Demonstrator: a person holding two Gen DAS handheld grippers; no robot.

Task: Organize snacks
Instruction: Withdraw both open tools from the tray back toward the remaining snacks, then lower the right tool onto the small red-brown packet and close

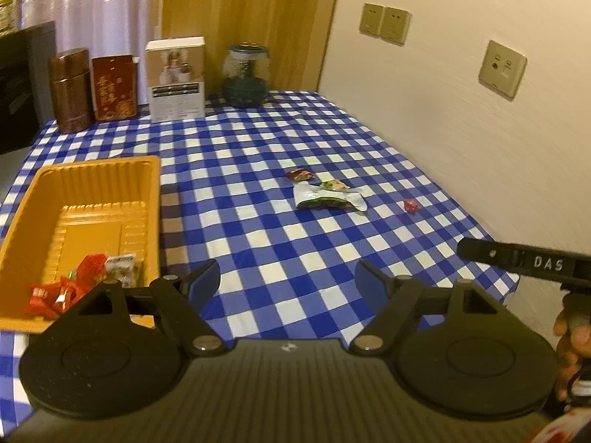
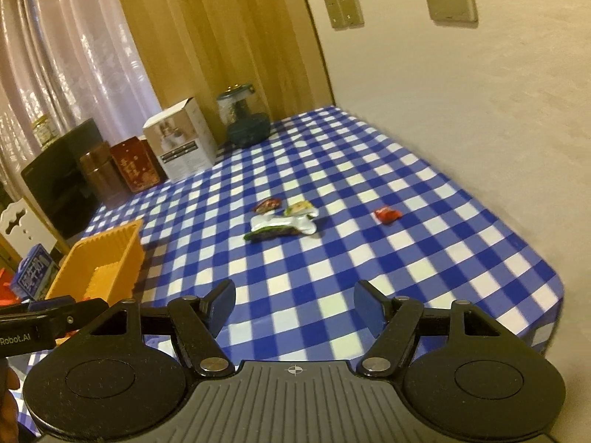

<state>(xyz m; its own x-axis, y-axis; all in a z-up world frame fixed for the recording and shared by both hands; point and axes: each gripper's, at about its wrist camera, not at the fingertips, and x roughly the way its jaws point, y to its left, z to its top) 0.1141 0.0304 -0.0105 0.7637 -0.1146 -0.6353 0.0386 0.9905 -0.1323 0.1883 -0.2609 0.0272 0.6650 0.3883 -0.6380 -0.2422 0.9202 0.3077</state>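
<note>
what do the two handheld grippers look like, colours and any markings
Both the left gripper and the right gripper are matte black, with two round discs, silver pivot pins, a ribbed grey centre plate and blue finger pads. White lettering marks their sides.

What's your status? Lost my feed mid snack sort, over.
Left gripper open, empty. Right gripper open, empty. Orange tray holds some snacks; four wrappers left on cloth, nearest the white-green packet. Path clear.

home dining corner: blue-and-white checked tablecloth [image 1: 280, 229] on table, sheer curtains [image 1: 96, 3], wooden panel [image 1: 251, 18], wall sockets [image 1: 502, 68], tea tins [image 1: 70, 90] and a jar [image 1: 245, 75] at back.
</note>
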